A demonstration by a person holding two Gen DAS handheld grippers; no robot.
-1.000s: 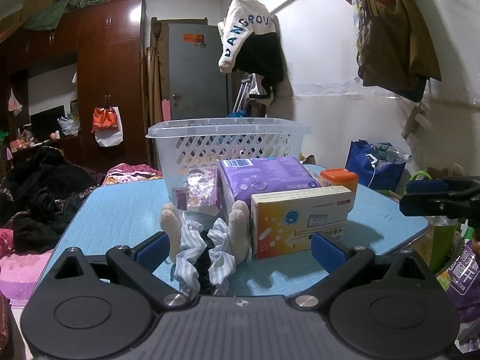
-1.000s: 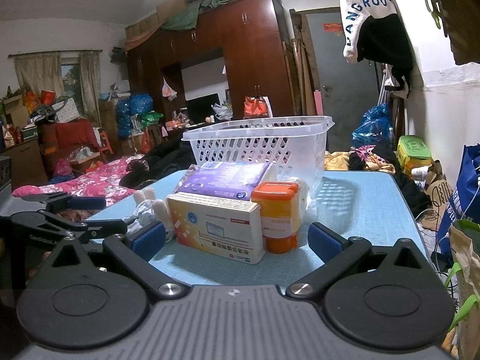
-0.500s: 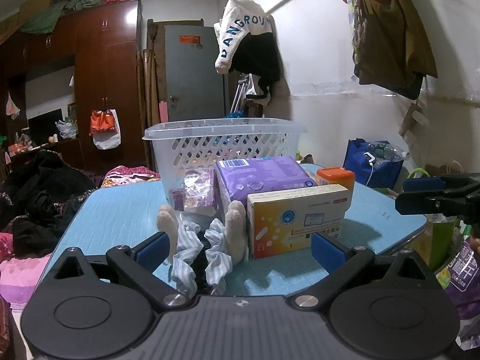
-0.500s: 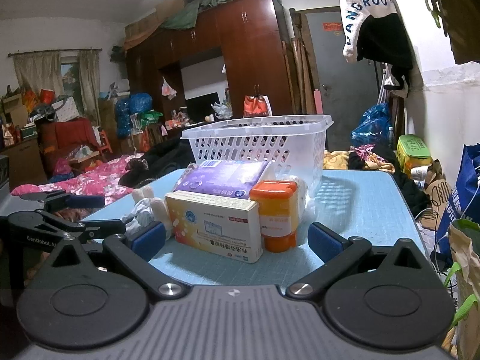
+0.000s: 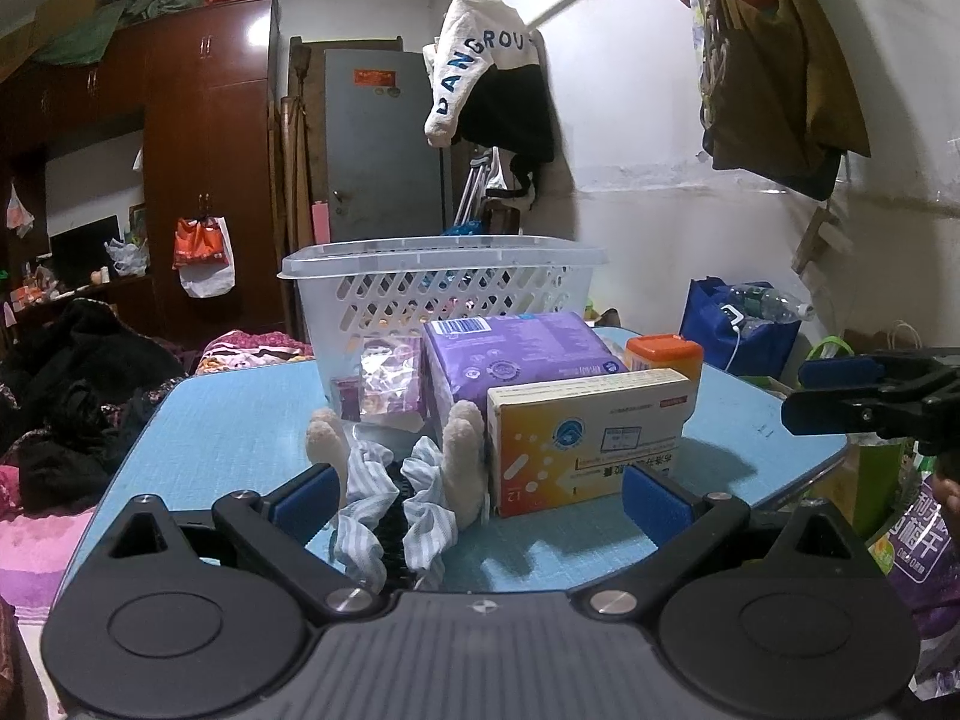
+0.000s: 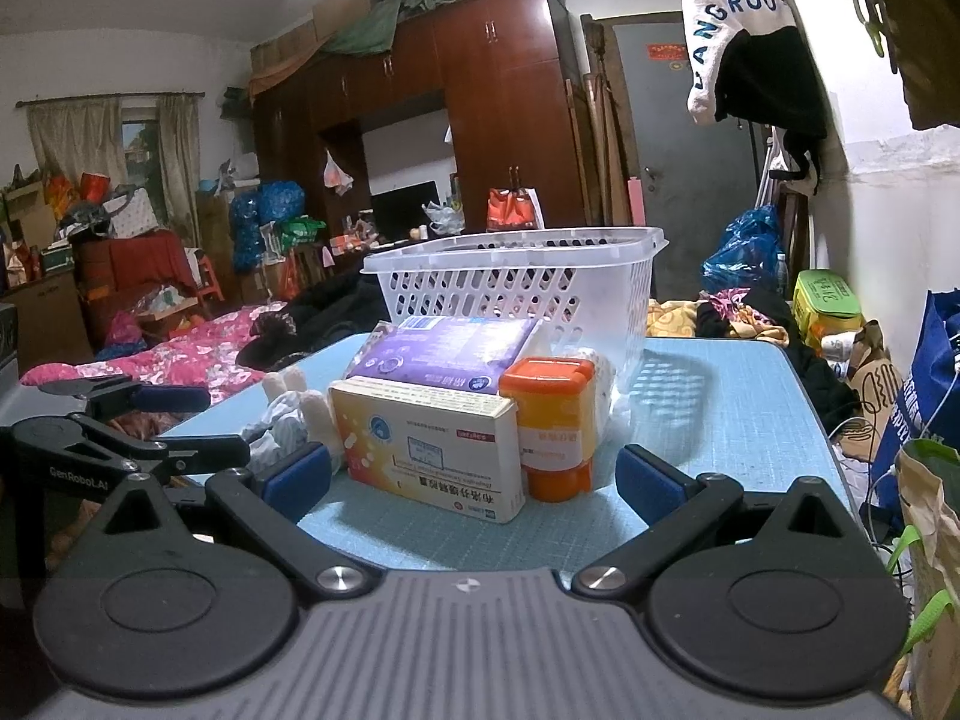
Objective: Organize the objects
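Both the left hand-held gripper (image 5: 474,495) and the right hand-held gripper (image 6: 474,477) gape wide, empty, before a medicine box (image 6: 429,450) at frame center on the blue counter (image 6: 720,420).

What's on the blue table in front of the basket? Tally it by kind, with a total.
Boxes: 1, yellow medicine box
Soft packs: 1, purple
Jars: 1, orange-lidded
Sachet bags: 1
Plush toys: 1, striped
Total: 5

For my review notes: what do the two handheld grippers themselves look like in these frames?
Both look alike. The left gripper and right gripper each have a dark grey ribbed body, two round black discs, black angular linkage arms with silver pivot screws, and blue pads on the fingers. Seen from the right camera, the left gripper carries white "GenRoboAI" lettering. No cables or sleeves are visible.
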